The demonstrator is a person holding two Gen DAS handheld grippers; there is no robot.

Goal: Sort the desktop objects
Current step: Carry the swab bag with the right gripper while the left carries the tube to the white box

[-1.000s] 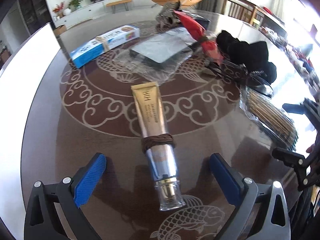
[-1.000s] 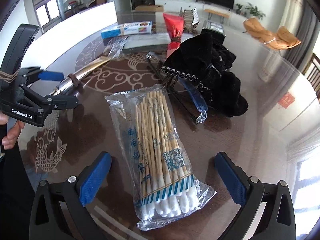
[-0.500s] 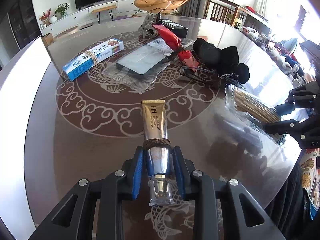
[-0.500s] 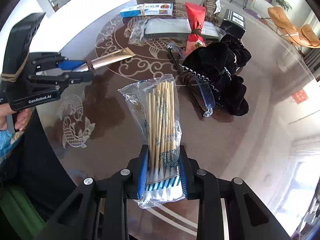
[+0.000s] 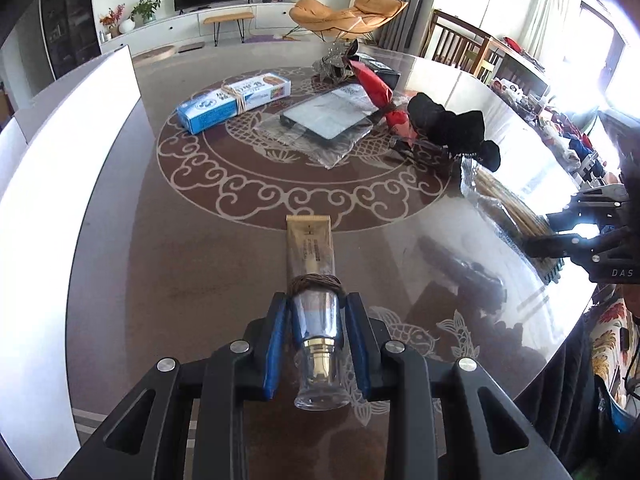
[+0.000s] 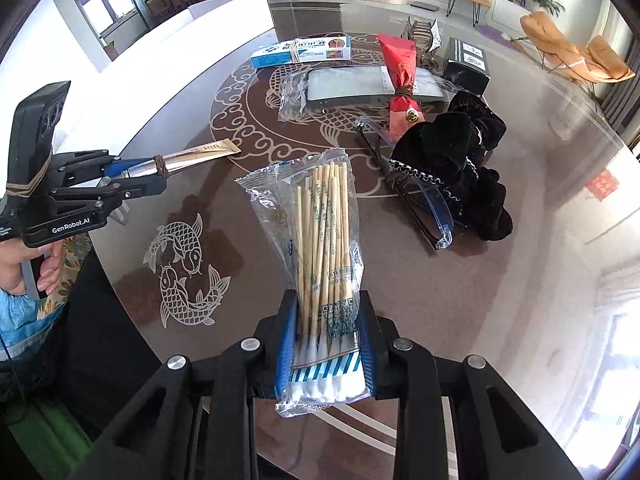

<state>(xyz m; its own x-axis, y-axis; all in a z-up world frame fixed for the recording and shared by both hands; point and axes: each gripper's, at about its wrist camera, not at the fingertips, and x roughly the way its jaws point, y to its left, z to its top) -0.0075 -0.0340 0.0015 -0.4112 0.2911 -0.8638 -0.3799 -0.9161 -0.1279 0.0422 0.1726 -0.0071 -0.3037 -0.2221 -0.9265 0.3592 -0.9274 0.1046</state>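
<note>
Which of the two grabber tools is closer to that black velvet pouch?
Right. The right gripper, jaws shut on the cotton swab pack, is nearer the black velvet pouch; the left gripper, holding the tube, is farther away.

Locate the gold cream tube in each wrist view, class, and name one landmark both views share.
Left wrist view: gold cream tube at bottom centre, clamped between the left gripper jaws.
Right wrist view: the tube at middle left, sticking out from that gripper.
Shared landmark: blue box, far across the table.
</note>
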